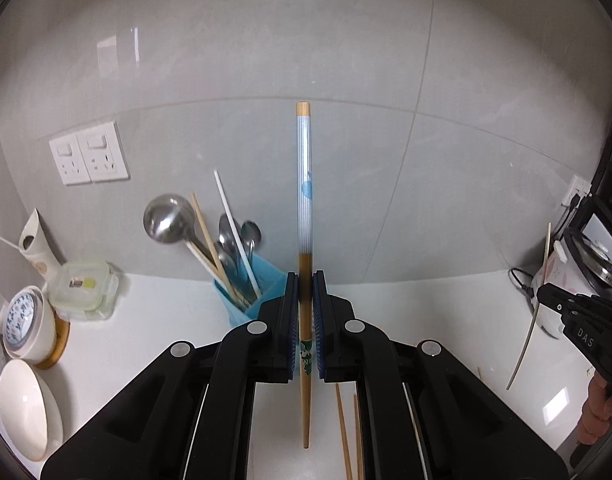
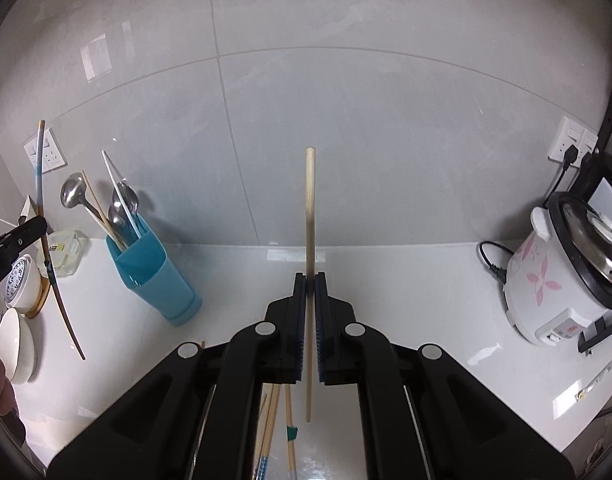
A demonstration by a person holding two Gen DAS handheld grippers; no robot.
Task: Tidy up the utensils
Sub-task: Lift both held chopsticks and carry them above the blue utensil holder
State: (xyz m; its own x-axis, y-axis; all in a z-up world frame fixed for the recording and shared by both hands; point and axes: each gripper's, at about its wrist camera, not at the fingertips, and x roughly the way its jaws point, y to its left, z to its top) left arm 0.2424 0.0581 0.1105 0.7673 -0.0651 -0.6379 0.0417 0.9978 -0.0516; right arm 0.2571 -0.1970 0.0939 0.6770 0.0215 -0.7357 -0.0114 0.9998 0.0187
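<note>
My left gripper [image 1: 305, 280] is shut on a blue-striped chopstick [image 1: 304, 184] and holds it upright above the white counter [image 1: 178, 312]. My right gripper [image 2: 310, 280] is shut on a plain wooden chopstick [image 2: 310, 208], also upright. A blue utensil holder [image 1: 250, 300] stands just left of my left gripper, by the wall; it holds a steel ladle [image 1: 168, 218], spoons and chopsticks. It also shows in the right wrist view [image 2: 154, 268]. Loose chopsticks [image 2: 272, 420] lie on the counter below my right gripper.
White bowls [image 1: 24, 404], a lidded cup [image 1: 28, 324] and a clear plastic box [image 1: 84, 290] stand at the left. A white rice cooker [image 2: 565, 272] with its cord stands at the right. Wall sockets [image 1: 90, 154] sit behind the holder.
</note>
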